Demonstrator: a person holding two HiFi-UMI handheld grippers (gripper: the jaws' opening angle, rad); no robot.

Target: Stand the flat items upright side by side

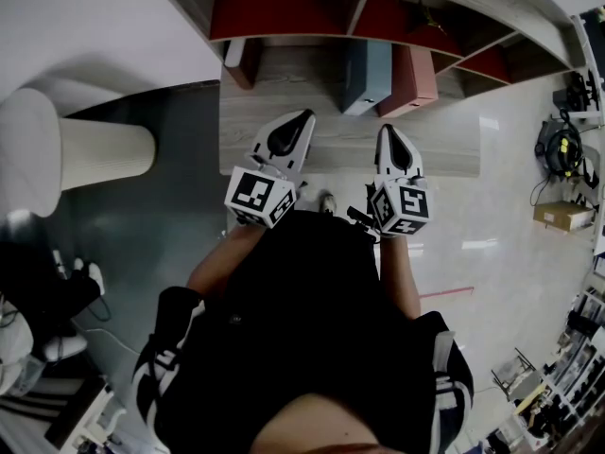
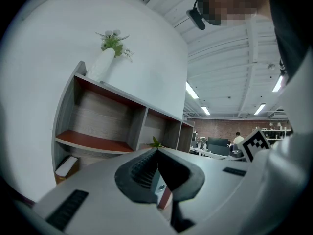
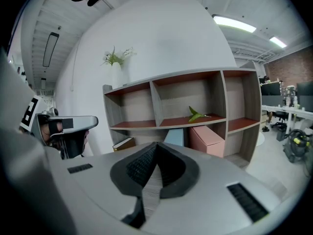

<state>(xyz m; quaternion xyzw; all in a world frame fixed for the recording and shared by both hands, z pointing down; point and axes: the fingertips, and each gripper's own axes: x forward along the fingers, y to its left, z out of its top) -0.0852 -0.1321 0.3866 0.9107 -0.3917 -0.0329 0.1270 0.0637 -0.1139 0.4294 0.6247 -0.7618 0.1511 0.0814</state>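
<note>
A blue-grey box (image 1: pixel 367 76) and a pink box (image 1: pixel 416 78) stand upright side by side on the wooden shelf unit's bottom board (image 1: pixel 284 149). In the right gripper view the blue-grey box (image 3: pixel 175 137) and the pink box (image 3: pixel 209 140) show under a green leaf (image 3: pixel 196 114). A brown book (image 1: pixel 241 60) leans in the left compartment. My left gripper (image 1: pixel 306 114) and right gripper (image 1: pixel 388 129) hover side by side in front of the shelf, apart from the boxes. Both are shut with nothing between the jaws, as seen on the left gripper (image 2: pixel 156 151) and the right gripper (image 3: pixel 156 145).
A white vase with a plant (image 3: pixel 116 72) stands on top of the shelf unit. A white cylinder (image 1: pixel 95 149) stands on the floor at the left. A cardboard box (image 1: pixel 564 216) and a yellow-and-black tool (image 1: pixel 561 145) lie on the floor at the right.
</note>
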